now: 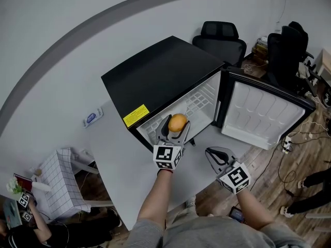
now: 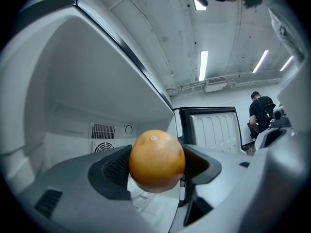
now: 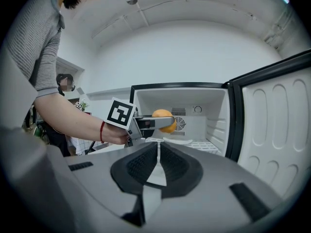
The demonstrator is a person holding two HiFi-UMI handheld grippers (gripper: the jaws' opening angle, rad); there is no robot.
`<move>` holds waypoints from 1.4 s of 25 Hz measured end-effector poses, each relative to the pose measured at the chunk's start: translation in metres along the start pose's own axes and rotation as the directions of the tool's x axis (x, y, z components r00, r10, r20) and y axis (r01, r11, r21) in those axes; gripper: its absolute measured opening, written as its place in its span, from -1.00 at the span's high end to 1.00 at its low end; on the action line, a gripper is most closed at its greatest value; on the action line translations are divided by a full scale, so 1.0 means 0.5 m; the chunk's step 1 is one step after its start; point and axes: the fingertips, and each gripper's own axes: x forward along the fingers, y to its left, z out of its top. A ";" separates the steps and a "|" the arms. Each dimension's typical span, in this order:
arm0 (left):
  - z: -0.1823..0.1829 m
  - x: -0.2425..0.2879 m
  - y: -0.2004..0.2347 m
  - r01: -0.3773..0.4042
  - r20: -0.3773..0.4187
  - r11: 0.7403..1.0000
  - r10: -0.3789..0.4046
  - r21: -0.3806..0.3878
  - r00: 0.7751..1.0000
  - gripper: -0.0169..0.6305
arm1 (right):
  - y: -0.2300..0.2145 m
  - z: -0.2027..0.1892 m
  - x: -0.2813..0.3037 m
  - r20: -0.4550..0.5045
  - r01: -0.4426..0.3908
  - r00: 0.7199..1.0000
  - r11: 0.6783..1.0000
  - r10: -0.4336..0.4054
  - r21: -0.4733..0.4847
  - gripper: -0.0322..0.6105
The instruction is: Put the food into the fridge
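- Left tool (image 1: 176,128) clamps an orange (image 1: 177,121) just inside the open fridge (image 1: 165,71).
- Right tool (image 1: 215,155), jaws together and holding nothing, hangs near over the tabletop (image 1: 119,154).
- Yellow label (image 1: 135,115) on the fridge top: print unreadable.

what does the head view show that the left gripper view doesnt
Only the head view: the black top of the fridge with its yellow label, the table, the chairs and the right claw. Only the left gripper view: the vents on the fridge's back wall and the ceiling lights. Both: the orange gripped in the left claw, and the open door.
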 end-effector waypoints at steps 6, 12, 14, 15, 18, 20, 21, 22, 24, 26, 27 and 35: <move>-0.009 0.013 0.024 -0.024 -0.016 1.000 0.024 0.011 1.000 -0.05 | 0.000 -0.004 0.016 -0.013 -0.011 1.000 1.000 0.011 -0.002 0.86; -0.015 0.027 0.041 -0.022 -0.030 1.000 0.023 0.015 0.999 -0.05 | -0.006 -0.006 0.027 -0.016 -0.013 1.000 1.000 0.013 0.001 0.86; -0.021 0.035 0.040 -0.008 -0.042 0.999 0.010 0.038 0.999 -0.05 | -0.008 -0.007 0.030 -0.018 -0.013 1.000 1.000 0.013 -0.002 0.86; -0.024 0.038 0.041 -0.004 -0.047 0.999 0.006 0.044 0.999 -0.05 | -0.008 -0.007 0.032 -0.020 -0.014 1.000 1.000 0.014 -0.005 0.86; -0.033 0.044 0.049 -0.007 -0.055 0.999 0.009 0.039 0.998 -0.05 | -0.010 -0.008 0.037 -0.025 -0.015 1.000 1.000 0.015 -0.009 0.86; -0.035 0.049 0.052 -0.005 -0.056 0.999 0.008 0.039 0.998 -0.05 | -0.014 -0.009 0.040 -0.030 -0.013 0.999 1.000 0.013 -0.006 0.86; -0.035 0.052 0.053 -0.005 -0.056 0.999 0.007 0.038 0.998 -0.05 | -0.016 -0.009 0.042 -0.032 -0.012 0.999 1.000 0.012 -0.007 0.86; -0.033 0.055 0.055 -0.005 -0.055 0.999 0.007 0.037 0.998 -0.05 | -0.017 -0.008 0.044 -0.034 -0.013 0.999 1.000 0.012 -0.008 0.86; -0.030 0.061 0.060 -0.007 -0.051 0.999 0.008 0.034 0.999 -0.05 | -0.019 -0.007 0.048 -0.037 -0.015 0.999 1.000 0.014 -0.013 0.86; -0.030 0.069 0.067 -0.013 -0.054 0.999 0.015 0.035 0.998 -0.05 | -0.020 -0.007 0.053 -0.039 -0.017 0.999 1.000 0.016 -0.018 0.86; -0.033 0.072 0.071 -0.018 -0.059 0.999 0.020 0.039 0.998 -0.05 | -0.020 -0.006 0.056 -0.040 -0.017 0.999 1.000 0.016 -0.018 0.86; -0.067 0.093 0.094 -0.041 -0.123 0.994 0.053 0.100 0.991 -0.05 | -0.036 -0.014 0.066 -0.038 -0.004 0.999 1.000 0.003 -0.003 0.86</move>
